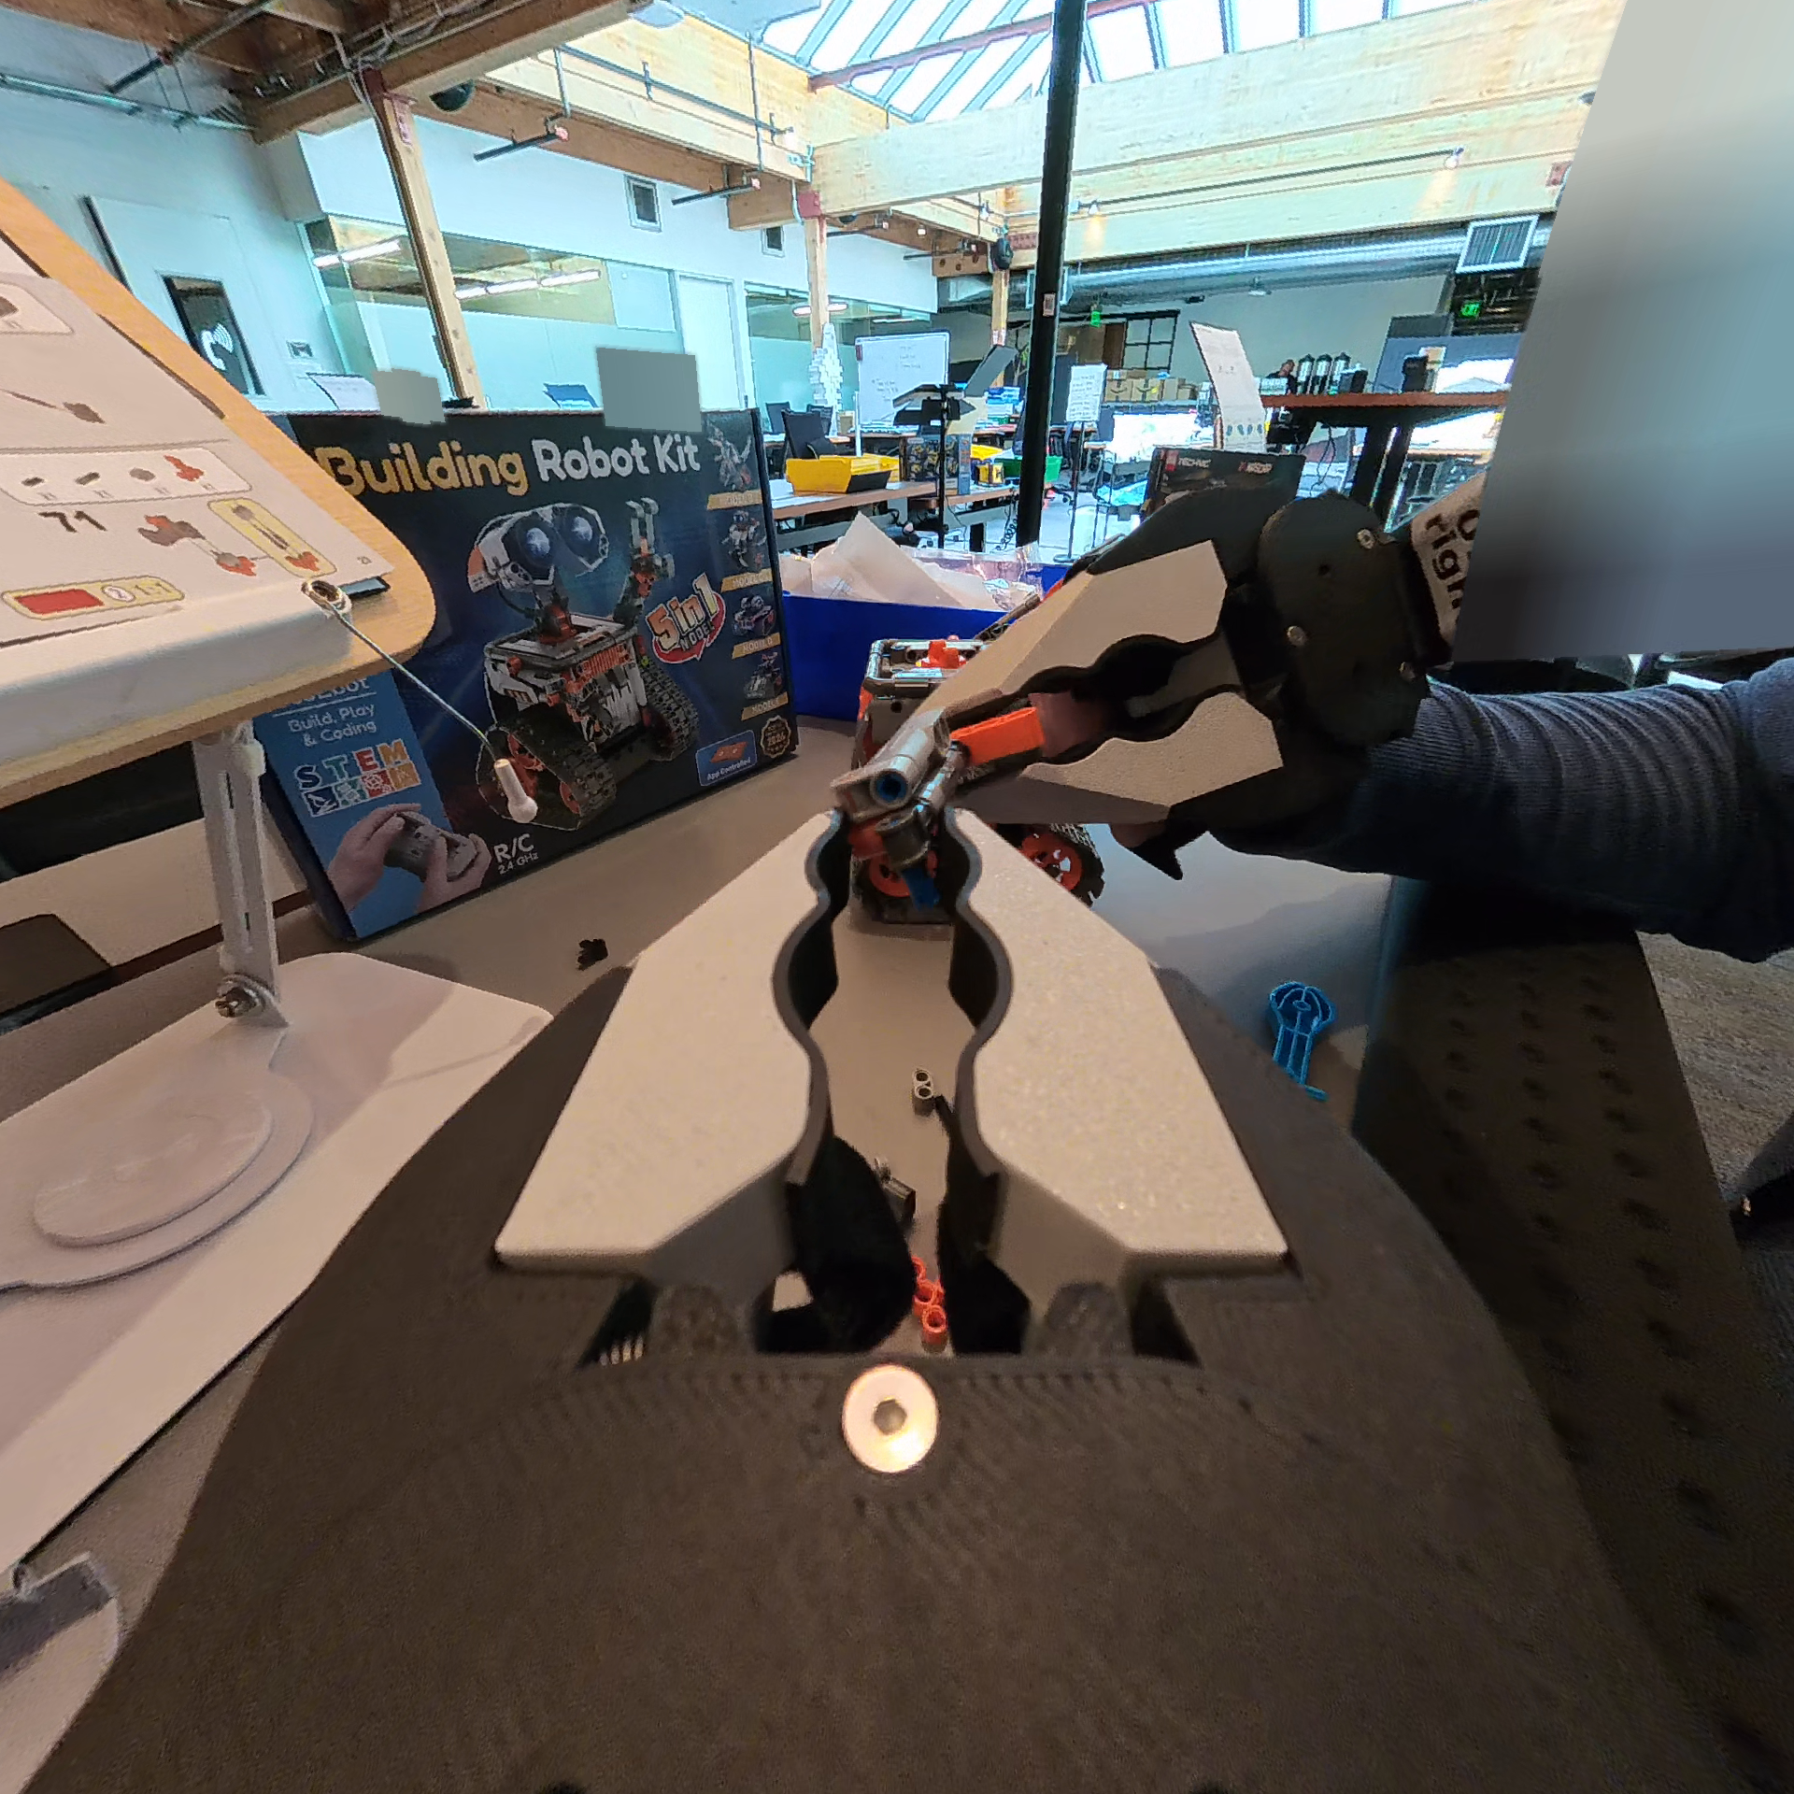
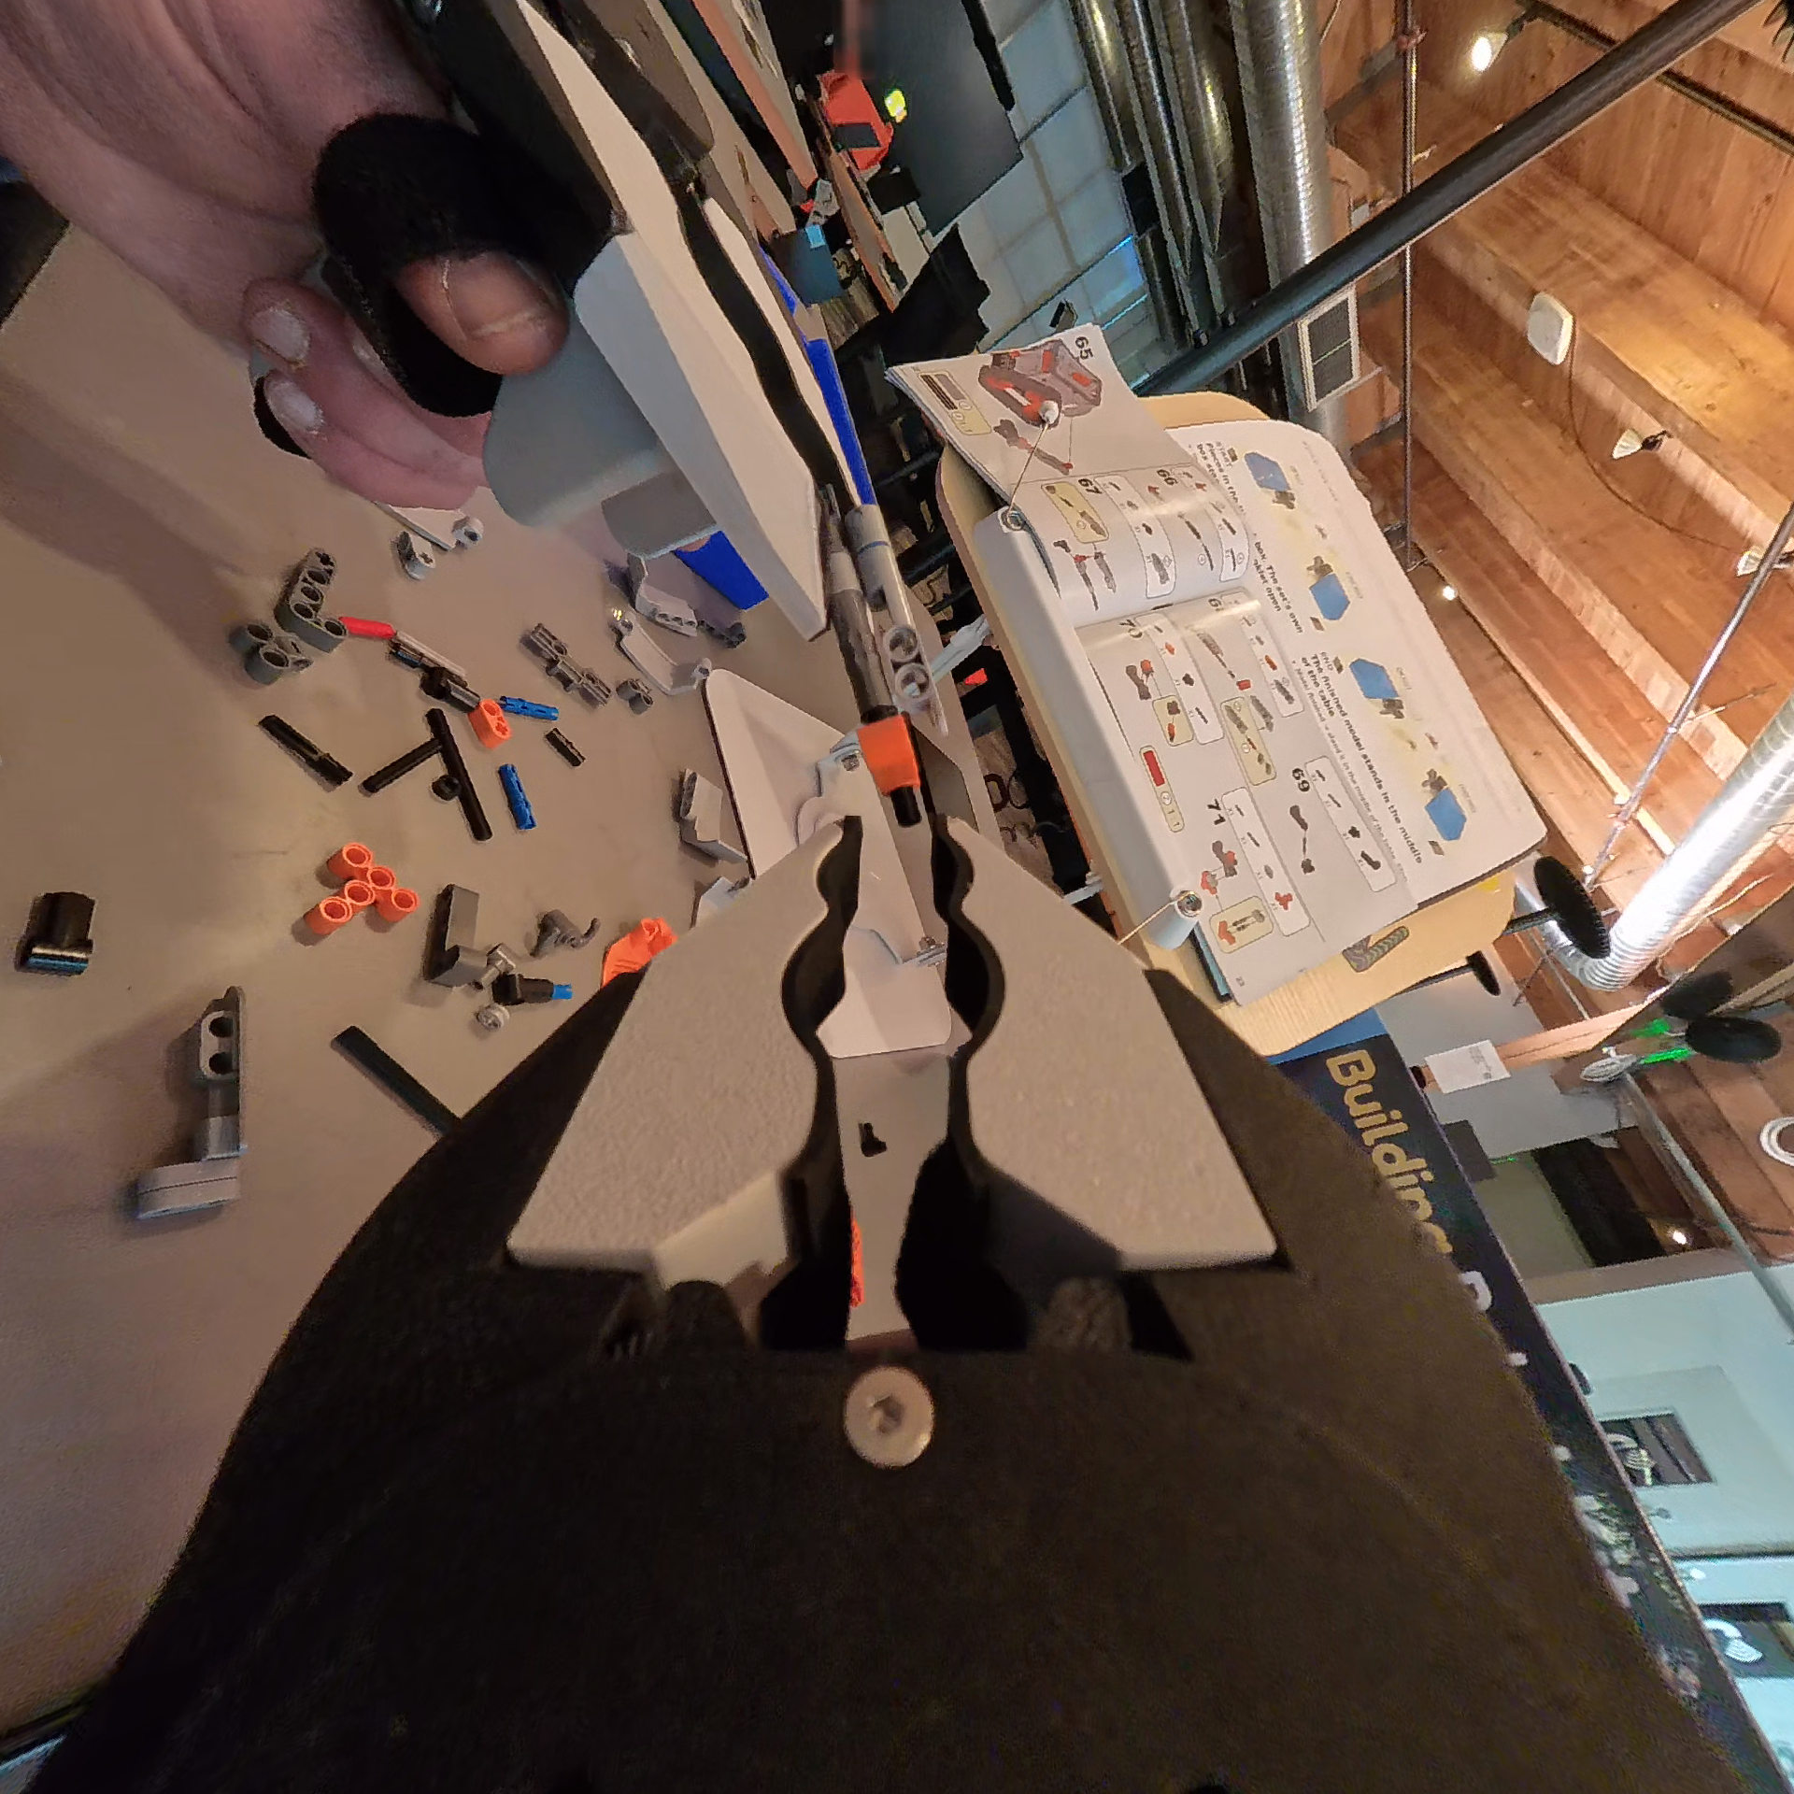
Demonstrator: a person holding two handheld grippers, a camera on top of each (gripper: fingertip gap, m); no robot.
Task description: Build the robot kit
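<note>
Two handheld grippers meet above a grey table (image 2: 146,971), sharing one small assembly of building pieces (image 1: 908,786): grey rods joined to orange and blue connectors. The left gripper (image 1: 888,845) has its jaws closed on the lower end of the assembly. The right gripper (image 1: 980,767) comes in from the side, jaws clamped on the orange connector (image 2: 888,752), apparently so each end is steadied against the other. Just behind them stands a partly built tracked model (image 1: 913,670) with orange wheels. Loose black, grey, blue and orange pieces (image 2: 427,767) lie scattered on the table. An open instruction booklet (image 2: 1252,699) rests tilted on a wooden stand (image 1: 379,621), facing the worker for easy reading. A kit box (image 1: 524,670) stands upright behind.
</note>
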